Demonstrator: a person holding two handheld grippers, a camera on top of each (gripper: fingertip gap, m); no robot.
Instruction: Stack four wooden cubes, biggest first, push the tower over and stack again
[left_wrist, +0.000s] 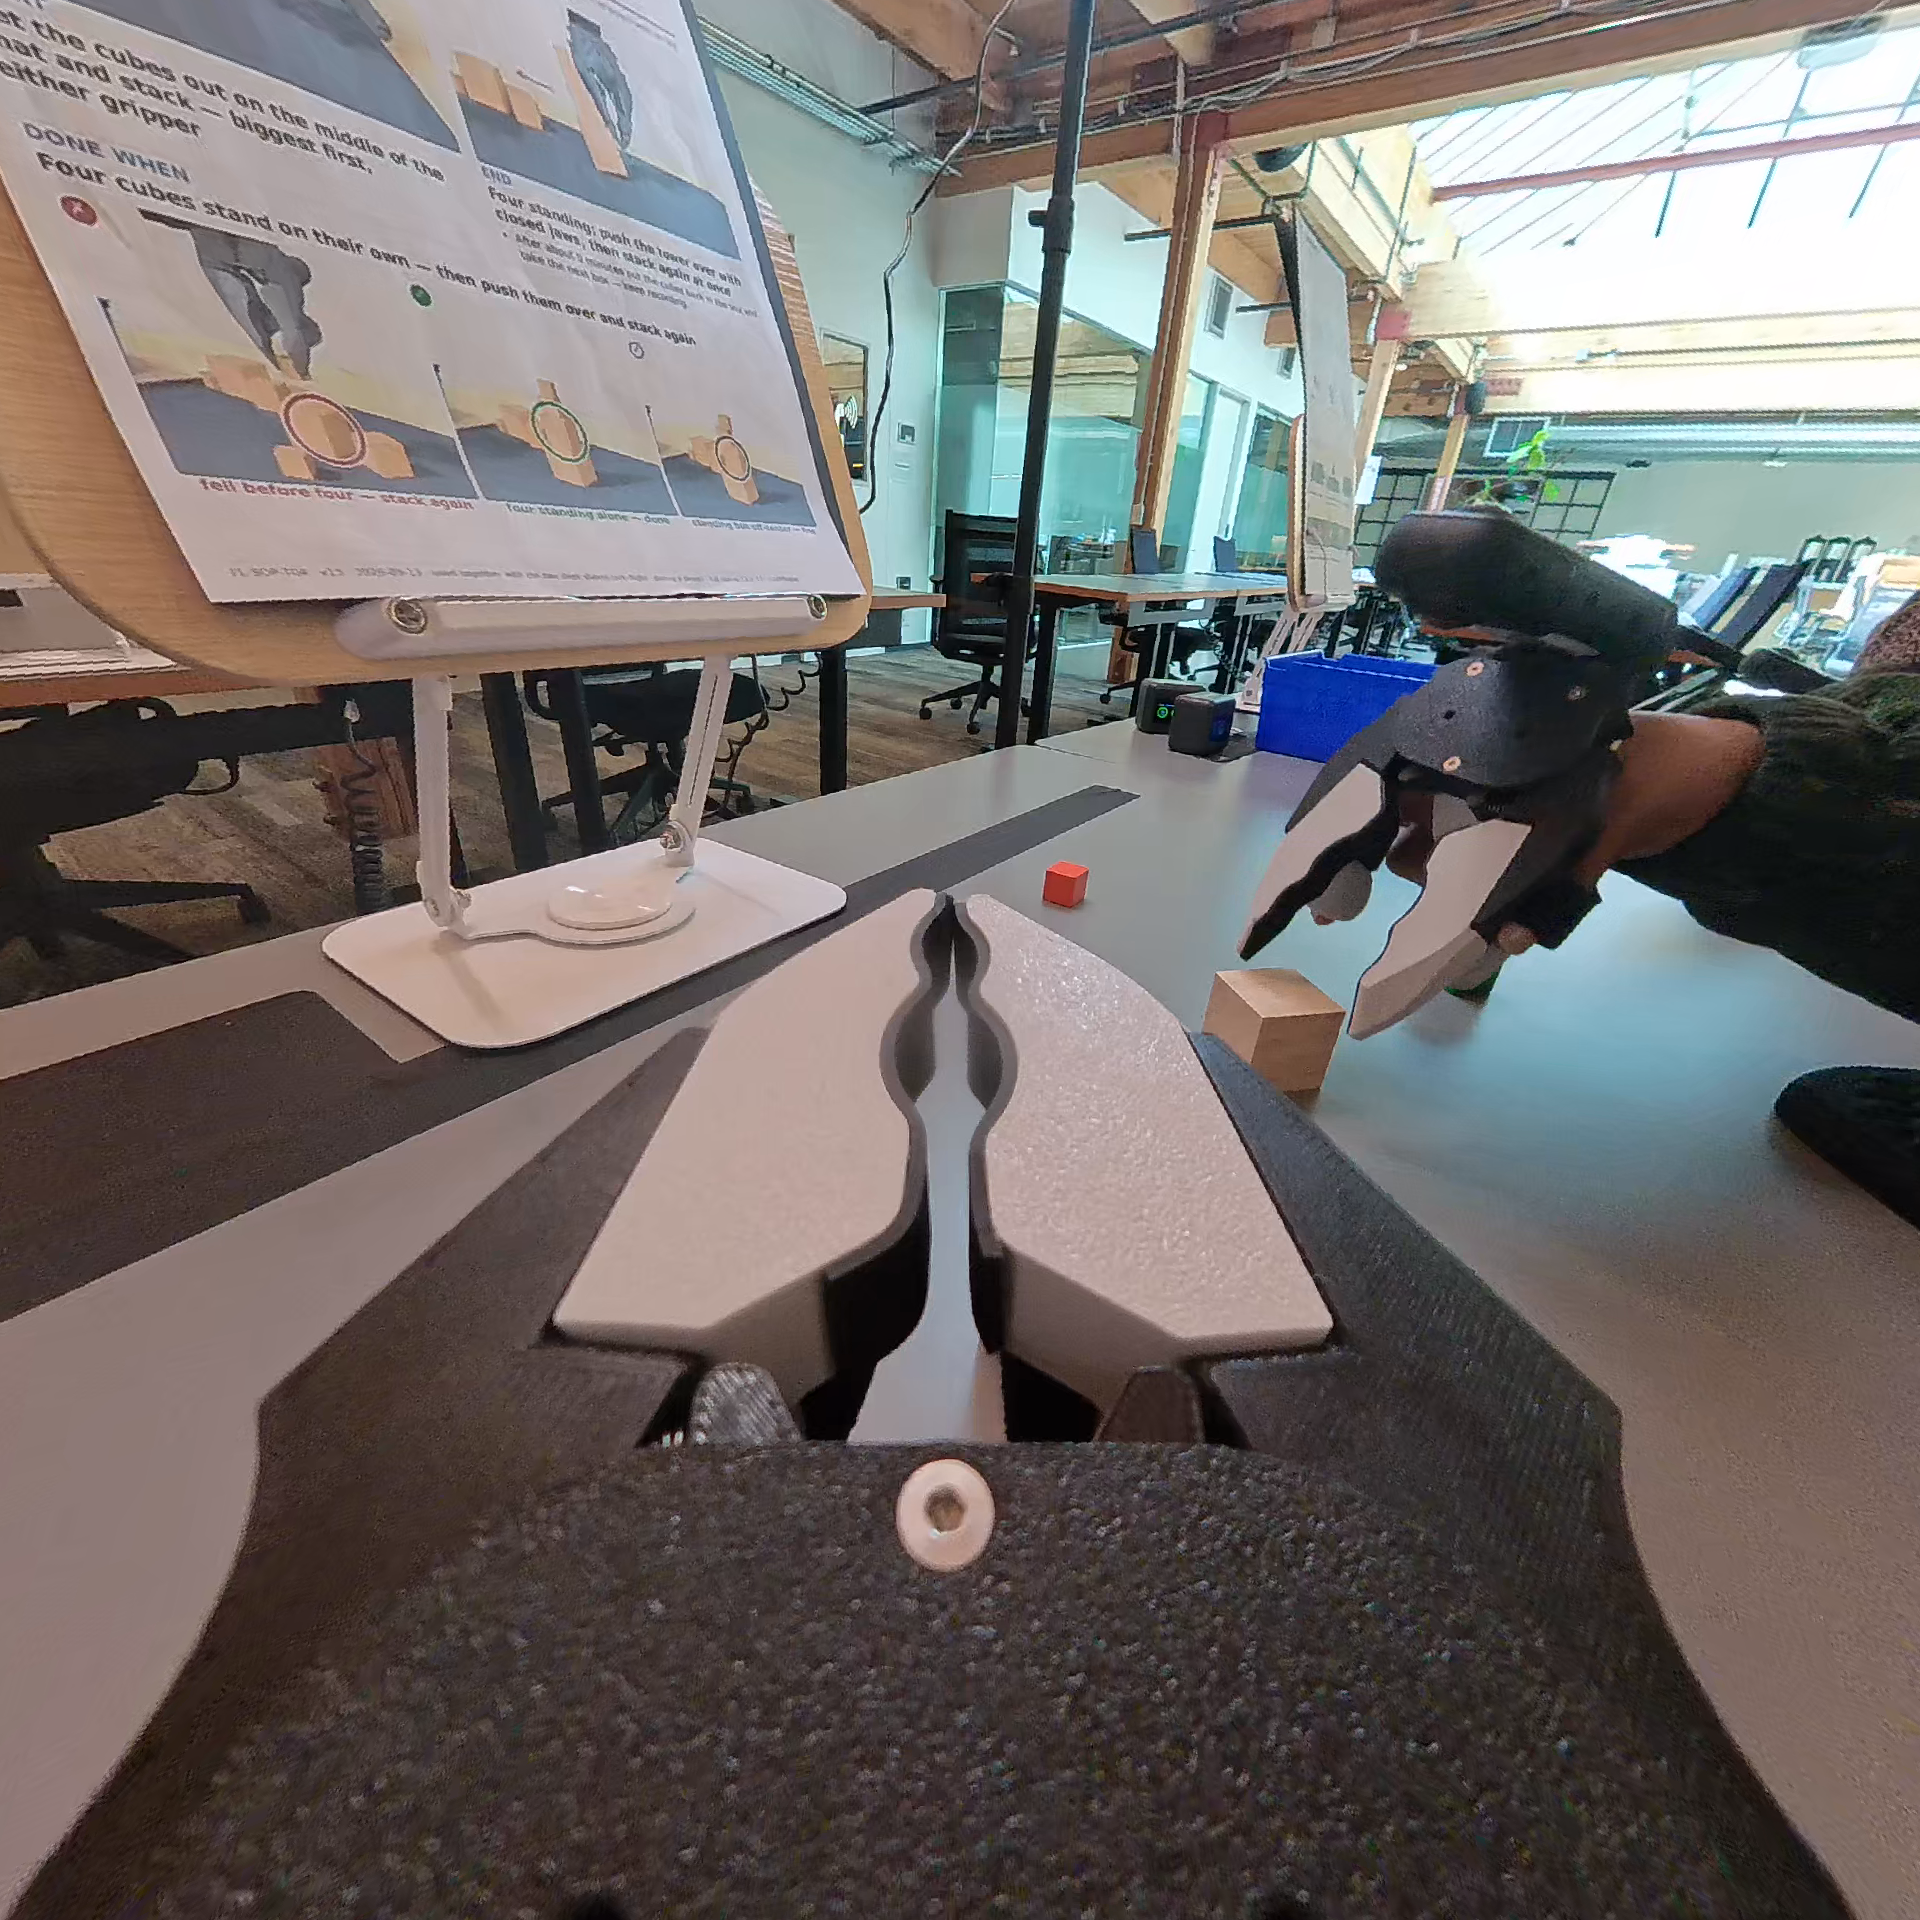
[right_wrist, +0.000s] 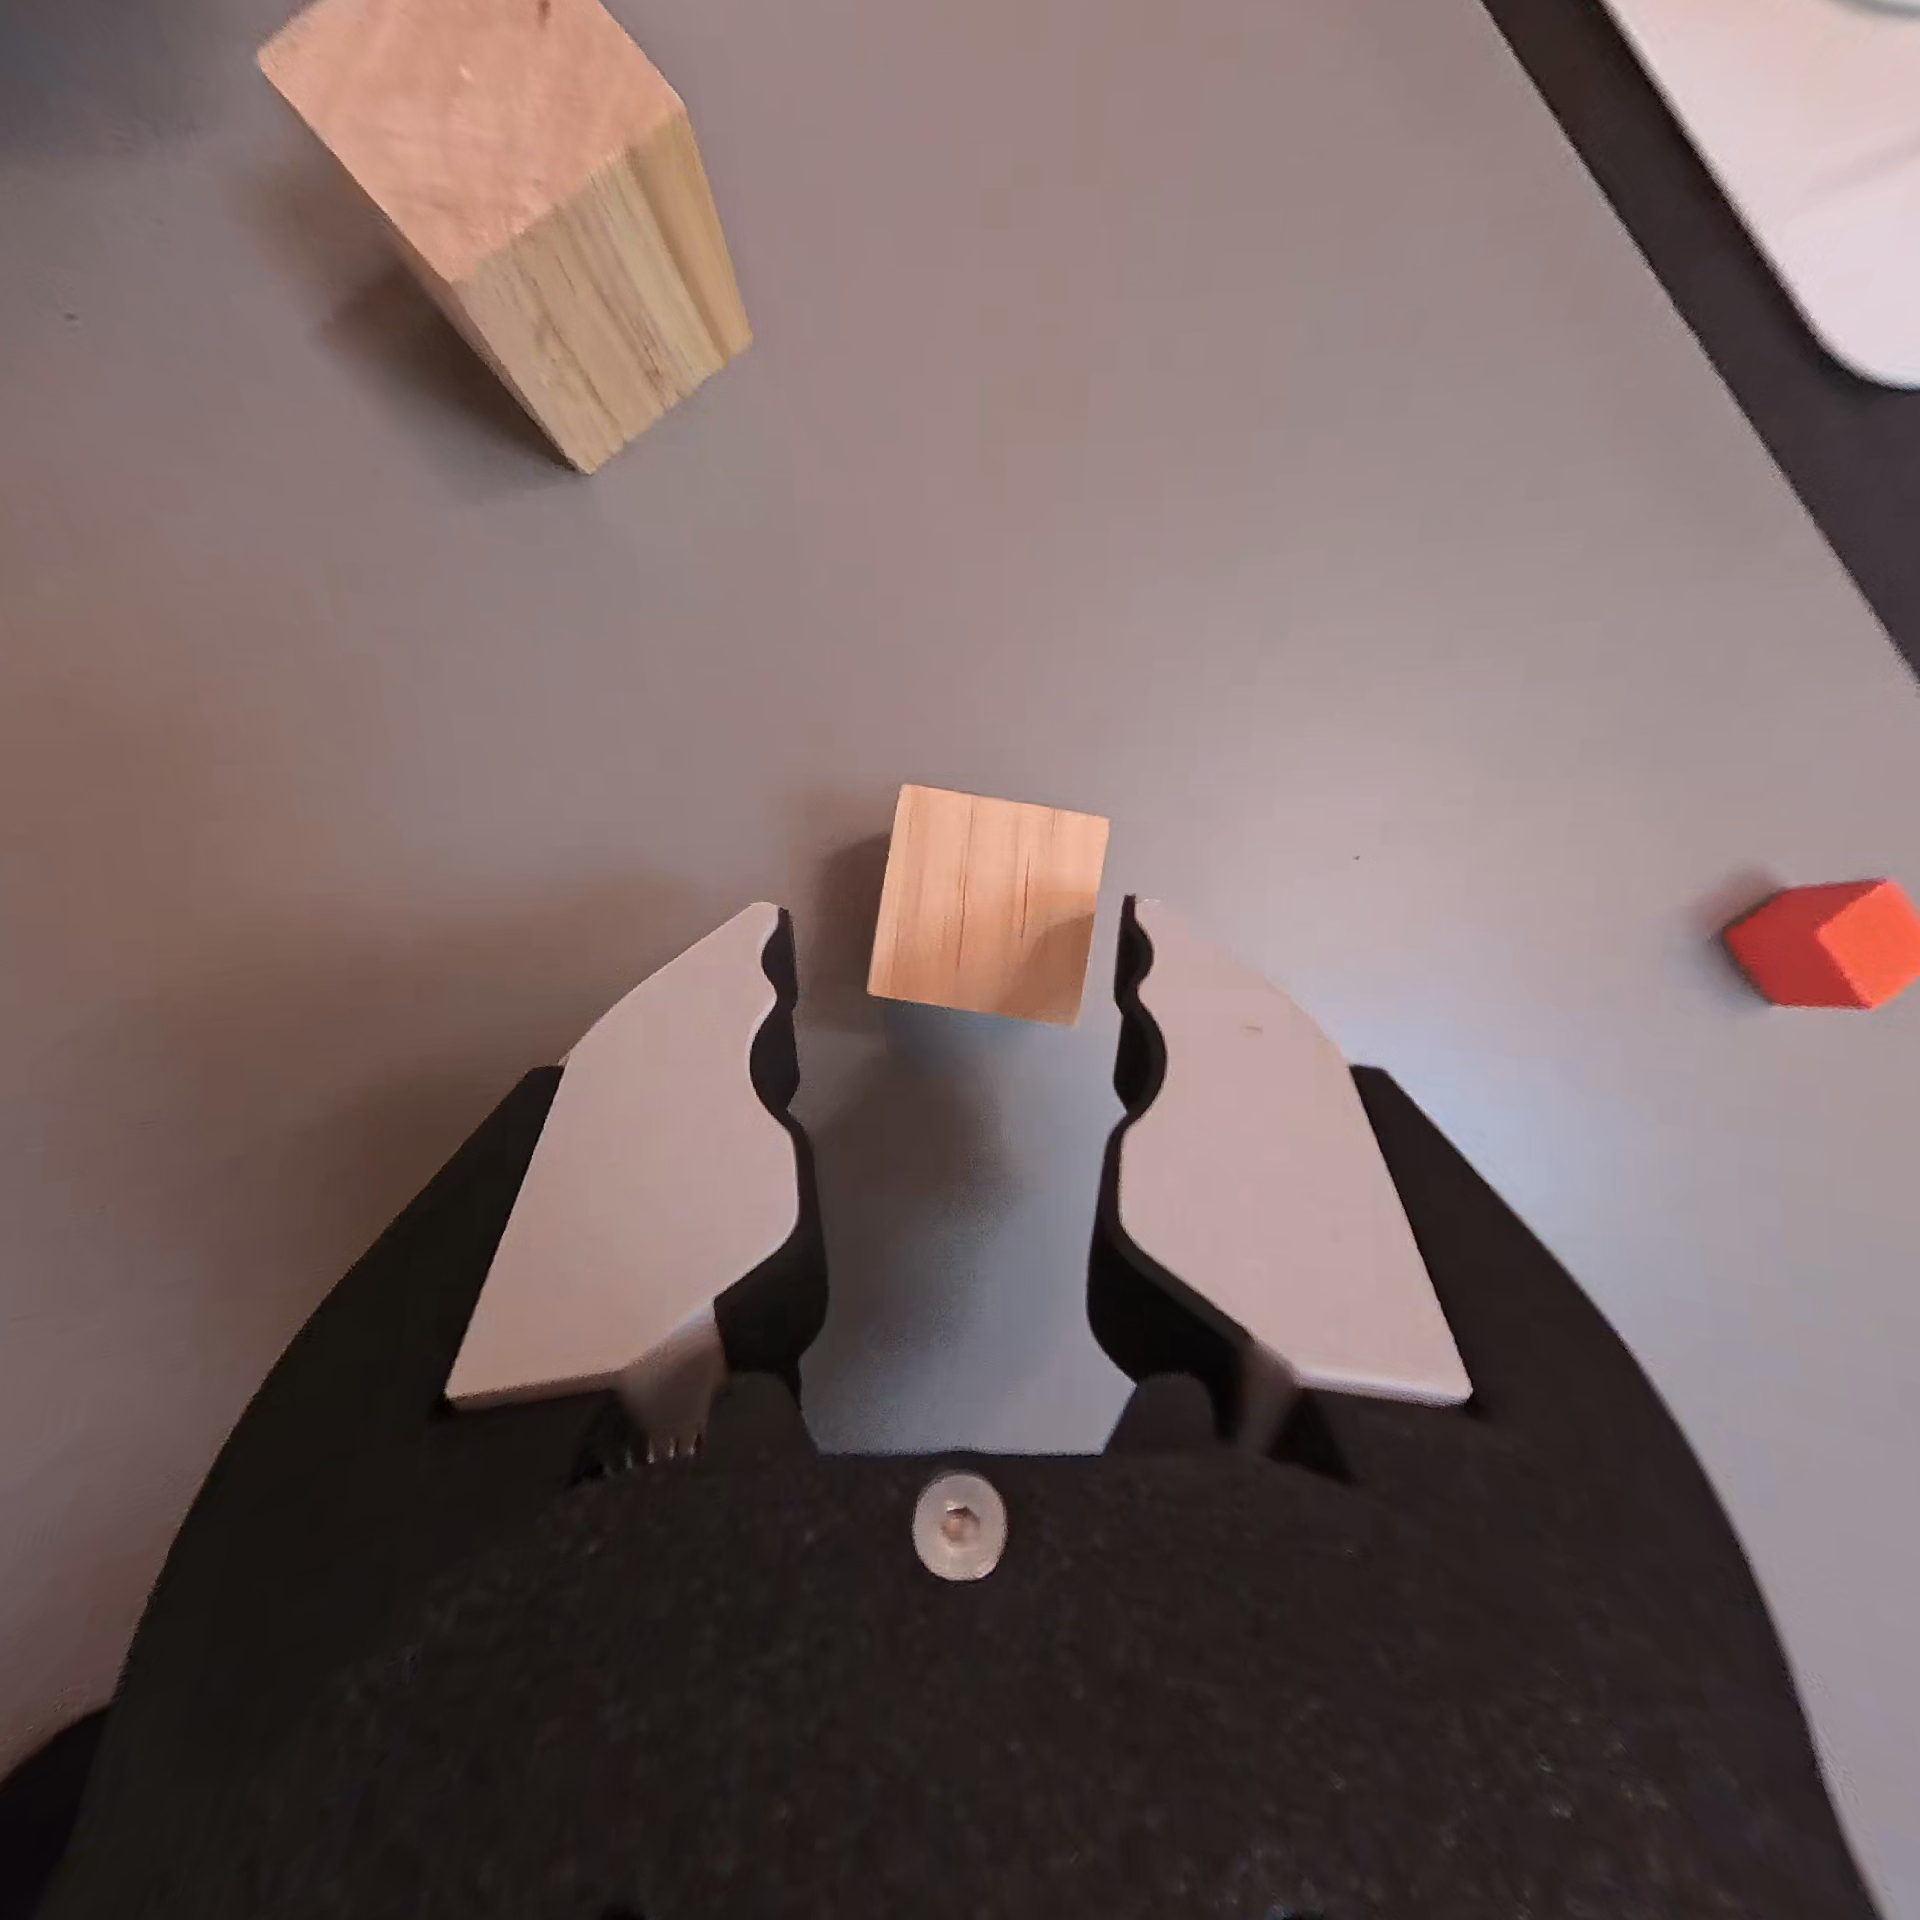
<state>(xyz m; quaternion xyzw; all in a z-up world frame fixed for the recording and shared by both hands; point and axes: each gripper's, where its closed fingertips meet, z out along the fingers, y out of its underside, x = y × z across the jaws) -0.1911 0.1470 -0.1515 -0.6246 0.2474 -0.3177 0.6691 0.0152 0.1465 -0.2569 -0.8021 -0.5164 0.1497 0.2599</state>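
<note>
On the grey table (right_wrist: 1247, 644), below our right gripper (right_wrist: 956, 935), we see a small wooden cube (right_wrist: 987, 904). The two fingers are spread, one on each side of the cube, and a strip of table shows between each pad and the wood, so nothing is pinched. A larger wooden block (right_wrist: 520, 229) stands further ahead to the left, well apart, and a small red cube (right_wrist: 1829, 945) lies off to the right. Our left gripper (left_wrist: 948, 920) is held low over the table with its fingers pressed together on nothing. It points toward the dark strip (left_wrist: 1039, 821) and the white stand (left_wrist: 582, 935), which carries a printed sheet (left_wrist: 416, 312). From that side we see the right gripper (left_wrist: 1320, 987) just beside the larger wooden block (left_wrist: 1273, 1023).
</note>
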